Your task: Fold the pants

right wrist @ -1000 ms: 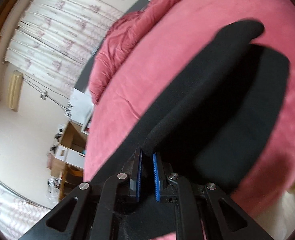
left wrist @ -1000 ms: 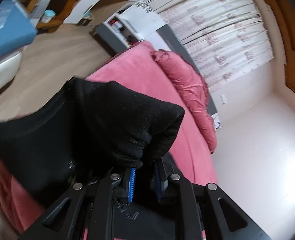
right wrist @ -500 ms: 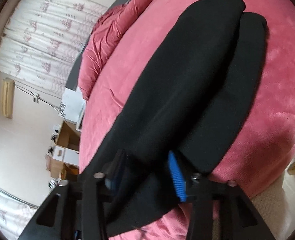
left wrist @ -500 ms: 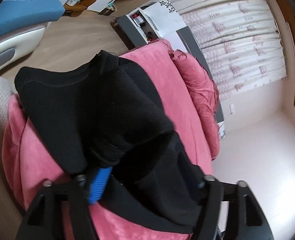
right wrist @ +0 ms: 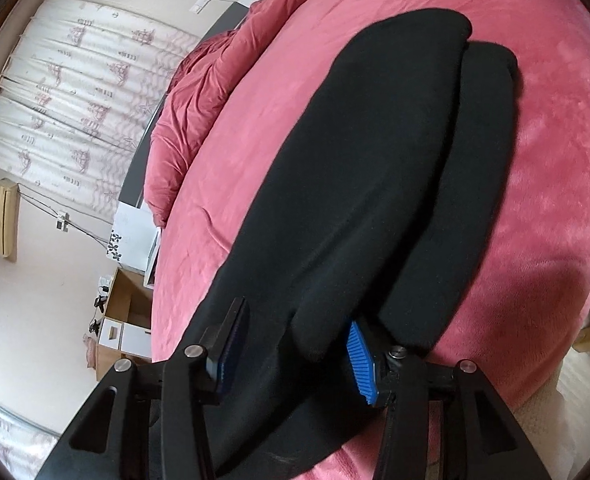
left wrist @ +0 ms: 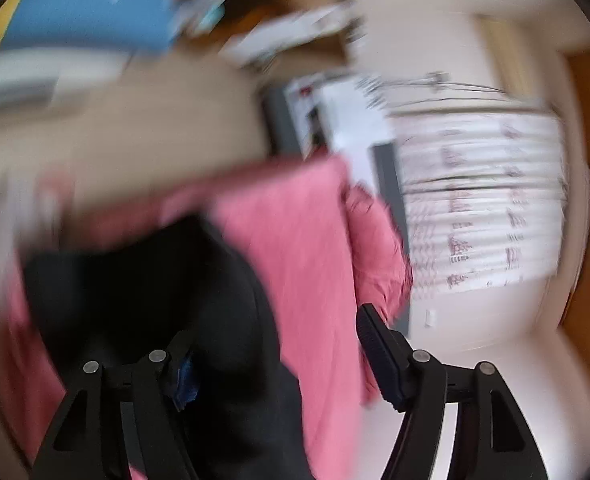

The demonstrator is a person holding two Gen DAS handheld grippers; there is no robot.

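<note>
The black pants point(right wrist: 375, 168) lie folded lengthwise on the pink bed cover point(right wrist: 555, 140), one long layer on top of another. My right gripper point(right wrist: 295, 344) is open, its blue-padded fingers point(right wrist: 361, 364) either side of the near end of the top fold, gripping nothing. The left wrist view is badly blurred. There the pants point(left wrist: 147, 300) lie dark on the pink cover point(left wrist: 295, 232). My left gripper point(left wrist: 279, 364) is open, with its left finger over the black cloth and its right finger over the pink cover.
A bunched pink duvet point(right wrist: 207, 92) lies along the far side of the bed by a dark headboard. White patterned curtains point(right wrist: 67, 92) hang behind. A wooden shelf unit point(right wrist: 123, 320) stands beside the bed. A blue object point(left wrist: 91, 4) and wooden floor show at top left.
Both grippers held the pants shut a second ago. They opened and let the cloth drop onto the bed. The left gripper is now swinging away fast; the right has barely moved.
</note>
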